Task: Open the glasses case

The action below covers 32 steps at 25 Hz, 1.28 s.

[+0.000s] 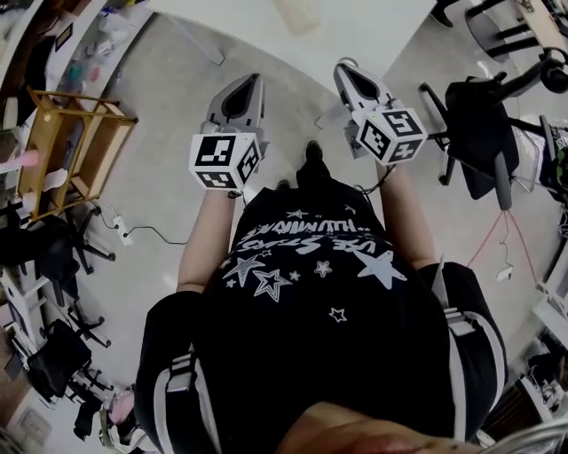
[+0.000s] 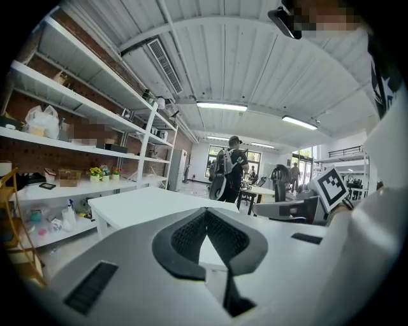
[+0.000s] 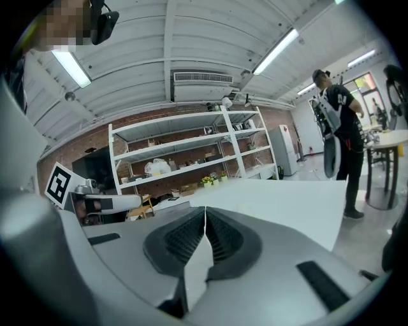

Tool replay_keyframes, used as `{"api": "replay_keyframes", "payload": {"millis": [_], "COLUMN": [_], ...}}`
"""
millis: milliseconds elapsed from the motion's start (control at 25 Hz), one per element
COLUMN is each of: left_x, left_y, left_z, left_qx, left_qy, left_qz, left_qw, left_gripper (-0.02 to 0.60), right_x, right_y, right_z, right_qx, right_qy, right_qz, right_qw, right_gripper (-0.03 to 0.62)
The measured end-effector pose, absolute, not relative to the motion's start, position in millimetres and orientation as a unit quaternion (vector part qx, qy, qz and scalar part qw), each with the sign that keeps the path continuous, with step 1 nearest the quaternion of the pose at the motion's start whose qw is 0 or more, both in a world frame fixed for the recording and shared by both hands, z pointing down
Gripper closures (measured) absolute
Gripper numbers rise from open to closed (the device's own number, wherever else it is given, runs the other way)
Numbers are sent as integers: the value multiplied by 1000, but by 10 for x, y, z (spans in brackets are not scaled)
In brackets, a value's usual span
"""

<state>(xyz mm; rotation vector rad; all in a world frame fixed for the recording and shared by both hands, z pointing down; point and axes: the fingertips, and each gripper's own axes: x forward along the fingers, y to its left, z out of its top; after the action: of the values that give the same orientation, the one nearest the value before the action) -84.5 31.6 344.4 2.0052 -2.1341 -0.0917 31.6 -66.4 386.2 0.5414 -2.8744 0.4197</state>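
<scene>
No glasses case shows in any view. In the head view I hold both grippers out in front of me above the grey floor, short of a white table (image 1: pixel 293 22). My left gripper (image 1: pixel 246 82) has its jaws closed tip to tip with nothing between them, and the left gripper view (image 2: pixel 205 211) shows the same. My right gripper (image 1: pixel 344 67) is likewise shut and empty, its tips meeting in the right gripper view (image 3: pixel 204 210). Both point roughly level toward the white table (image 2: pixel 143 205), whose top looks bare where I can see it.
A wooden rack (image 1: pixel 62 151) stands at the left and a black office chair (image 1: pixel 479 124) at the right. A cable and plug (image 1: pixel 124 232) lie on the floor. Wall shelves (image 2: pixel 76 127) carry small items. A person with a backpack (image 2: pixel 228 172) stands beyond the table.
</scene>
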Motion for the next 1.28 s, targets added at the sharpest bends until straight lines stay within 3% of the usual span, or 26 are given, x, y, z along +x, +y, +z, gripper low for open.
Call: {"api": "replay_keyframes", "payload": {"millis": [480,1280], "left_x": [-926,-1453], "left_y": [-658,-1310], "left_z": [3475,3882], "left_qx": [646,657], "left_qy": [-757,-743], "left_qz": [-9,33], "left_qw": [97,124], "left_gripper": [569,569], "right_x": [222,-253], "right_y": [-1838,-2120], "right_z": [3977,4323], "right_qx": [159,159], "right_qy": [-973,-968], "right_qz": [118,120], "right_qw": [121,155], "right_gripper": [585,585]}}
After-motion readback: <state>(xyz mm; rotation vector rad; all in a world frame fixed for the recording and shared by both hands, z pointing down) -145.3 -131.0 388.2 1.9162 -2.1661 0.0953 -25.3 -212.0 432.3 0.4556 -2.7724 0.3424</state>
